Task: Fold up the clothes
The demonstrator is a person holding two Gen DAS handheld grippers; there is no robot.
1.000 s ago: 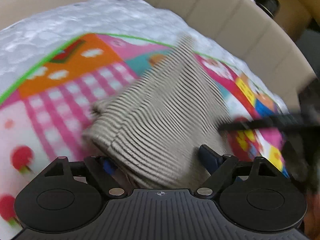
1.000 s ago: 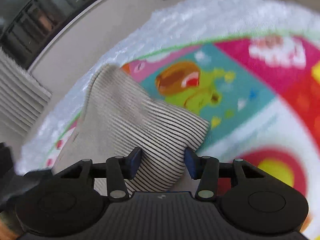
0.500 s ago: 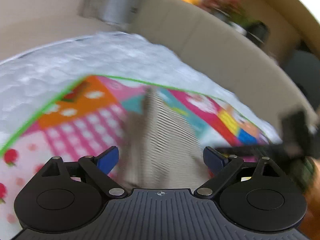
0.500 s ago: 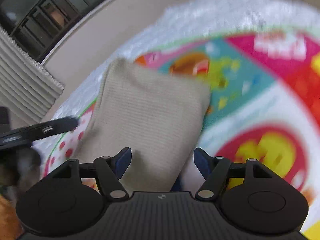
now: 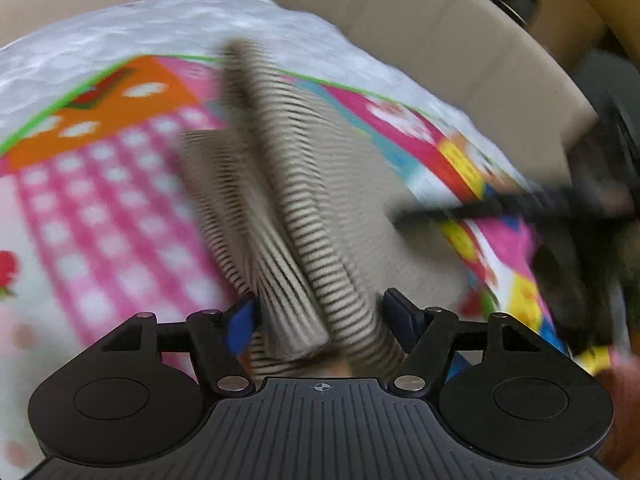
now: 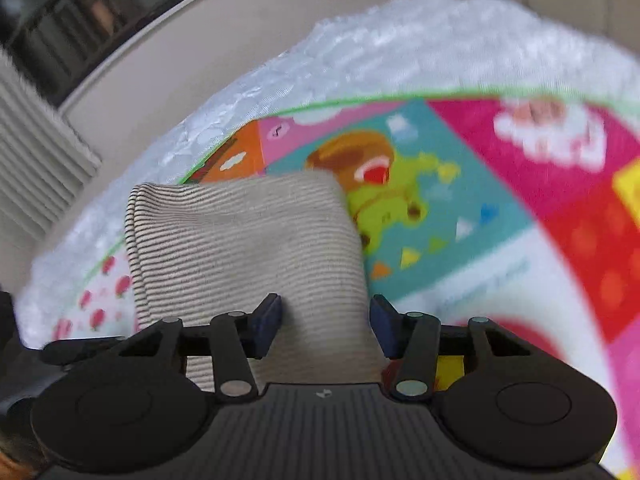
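A beige garment with thin dark stripes (image 5: pixel 304 216) lies folded on a colourful play mat (image 5: pixel 100 184). In the left wrist view it is bunched into long rolls that run between my left gripper's (image 5: pixel 320 316) blue-padded fingers, which stand apart around the cloth. In the right wrist view the garment (image 6: pixel 248 240) is a neat folded block whose near edge lies between my right gripper's (image 6: pixel 324 320) open fingers. The right gripper also shows as a dark blurred shape in the left wrist view (image 5: pixel 580 208).
The play mat (image 6: pixel 500 200) lies on a white fluffy blanket (image 6: pixel 360 56). A beige sofa back (image 5: pixel 460 40) curves behind it. Window blinds (image 6: pixel 36 160) and a dark window are at the far left of the right wrist view.
Both grippers opened wider half a second ago; now their fingers stand closer around the cloth. The garment went from draped to a folded block, and the left view moved closer to it.
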